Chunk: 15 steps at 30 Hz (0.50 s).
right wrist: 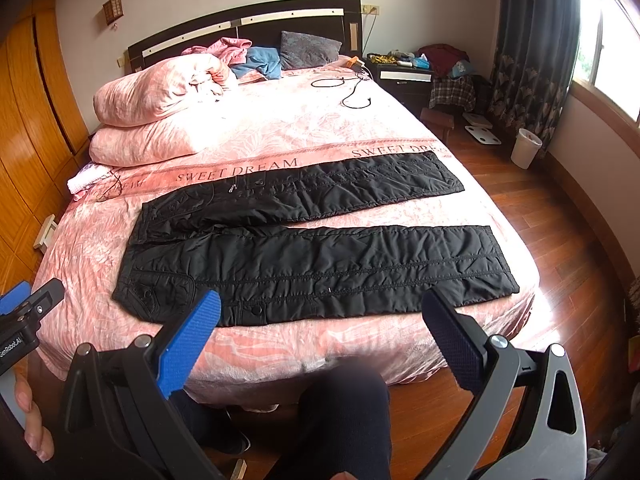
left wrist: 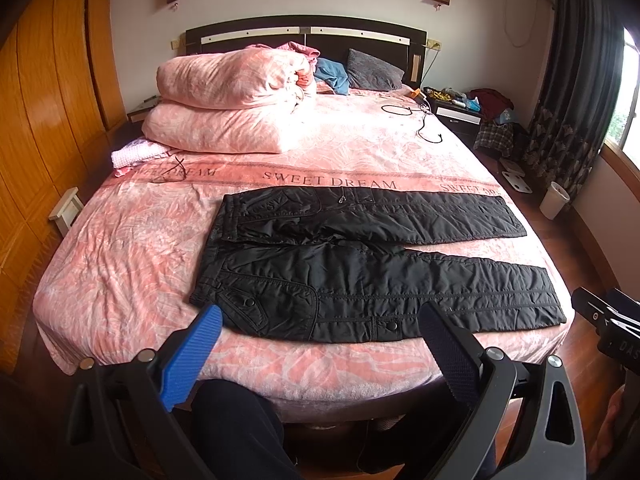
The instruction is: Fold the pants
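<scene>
— Where are the pants right now?

— The black quilted pants (left wrist: 360,264) lie flat near the foot edge of the bed (left wrist: 120,248), on the pink sheet printed "SWEET DREAM". The waistband is to my left and the two legs run off to my right, side by side with a strip of sheet showing between them.

— And your claws?

— My left claw (left wrist: 320,332) is spread wide, blue pad on one finger and dark pad on the other, with nothing between them. It hangs above the near edge of the bed, short of the waist end of the nearer leg. My right claw (right wrist: 320,320) is spread wide too, empty, hanging over the near edge in front of that same leg.

— Anything else on the bed?

— A folded pink duvet (right wrist: 160,116) is piled toward the headboard on my left, a grey pillow (right wrist: 308,50) leans against the headboard, and a black cable (right wrist: 352,96) loops on the sheet.
</scene>
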Tool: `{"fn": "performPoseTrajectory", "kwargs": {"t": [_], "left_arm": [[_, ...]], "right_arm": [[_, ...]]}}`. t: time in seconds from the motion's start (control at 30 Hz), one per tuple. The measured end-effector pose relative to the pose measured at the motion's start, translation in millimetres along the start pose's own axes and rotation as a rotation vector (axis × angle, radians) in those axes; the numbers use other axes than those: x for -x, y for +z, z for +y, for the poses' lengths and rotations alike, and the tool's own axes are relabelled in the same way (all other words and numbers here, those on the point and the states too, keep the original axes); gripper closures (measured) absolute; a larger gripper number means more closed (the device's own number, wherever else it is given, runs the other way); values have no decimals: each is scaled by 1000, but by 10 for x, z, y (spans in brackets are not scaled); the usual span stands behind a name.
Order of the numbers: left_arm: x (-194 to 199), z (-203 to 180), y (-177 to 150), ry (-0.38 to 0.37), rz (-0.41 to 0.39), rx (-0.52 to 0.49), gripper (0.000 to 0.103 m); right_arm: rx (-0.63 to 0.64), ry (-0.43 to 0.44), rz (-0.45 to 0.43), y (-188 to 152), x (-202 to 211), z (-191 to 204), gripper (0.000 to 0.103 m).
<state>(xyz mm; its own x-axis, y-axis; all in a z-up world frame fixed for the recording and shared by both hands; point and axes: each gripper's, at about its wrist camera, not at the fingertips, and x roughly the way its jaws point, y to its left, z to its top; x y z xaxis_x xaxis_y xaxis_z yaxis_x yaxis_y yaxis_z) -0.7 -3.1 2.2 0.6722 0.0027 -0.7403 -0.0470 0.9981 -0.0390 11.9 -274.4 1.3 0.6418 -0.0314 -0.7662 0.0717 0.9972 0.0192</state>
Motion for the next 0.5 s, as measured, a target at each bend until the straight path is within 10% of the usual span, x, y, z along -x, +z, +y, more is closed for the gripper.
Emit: {"fn": "performPoseTrajectory", "kwargs": {"t": [0.5], "left_arm": [[0,4,5,-1,0,0,4]], "right_arm": [[0,1,3,-16,7,-21,3]]}}
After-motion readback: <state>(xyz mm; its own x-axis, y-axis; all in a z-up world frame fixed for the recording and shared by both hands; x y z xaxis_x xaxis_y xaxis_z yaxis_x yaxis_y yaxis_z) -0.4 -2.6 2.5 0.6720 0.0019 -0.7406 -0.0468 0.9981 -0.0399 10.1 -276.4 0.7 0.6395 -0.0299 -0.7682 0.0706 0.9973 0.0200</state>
